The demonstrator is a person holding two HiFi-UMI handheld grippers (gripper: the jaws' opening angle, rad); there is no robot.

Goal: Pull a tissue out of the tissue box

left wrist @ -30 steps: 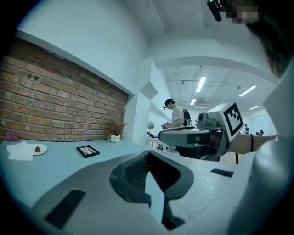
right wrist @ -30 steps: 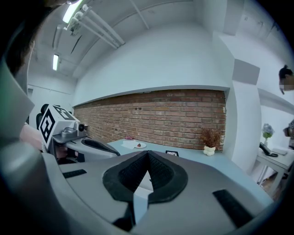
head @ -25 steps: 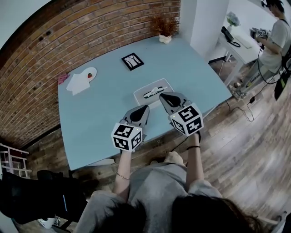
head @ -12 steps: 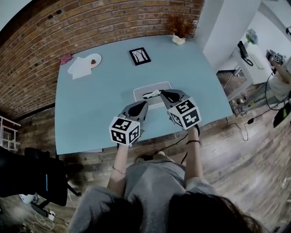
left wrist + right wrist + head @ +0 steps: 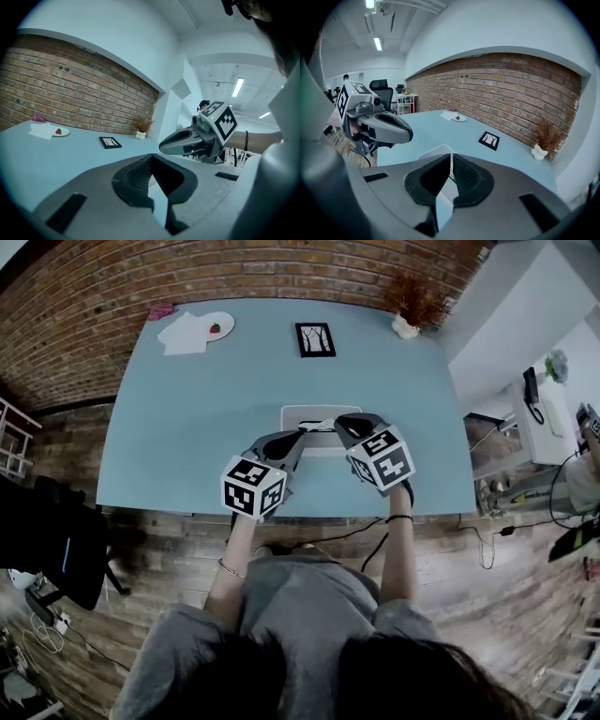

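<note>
A white tissue box (image 5: pixel 302 412) lies flat on the light blue table (image 5: pixel 178 446), near its front edge, and a tissue (image 5: pixel 317 428) pokes out of the slot. My left gripper (image 5: pixel 297 436) hovers at the box's near left side with its jaws shut and nothing held. My right gripper (image 5: pixel 340 421) is over the box's near right part, jaw tips together, nothing visibly gripped. In the right gripper view the box (image 5: pixel 435 152) peeks out just beyond the closed tips (image 5: pixel 451 157), and the left gripper (image 5: pixel 396 131) sits to the left. The left gripper view shows its own tips (image 5: pixel 150 158) and the right gripper (image 5: pixel 180 143).
At the table's back stand a framed picture (image 5: pixel 315 338), a plate with a strawberry (image 5: pixel 217 326) beside white napkins (image 5: pixel 186 335), and a small dried plant (image 5: pixel 413 313). A brick wall runs behind. A black chair (image 5: pixel 47 540) stands on the floor at left.
Both grippers have moved forward and down toward the tissue box, and the right one has tilted downward. The head view has swung so that the table sits square.
</note>
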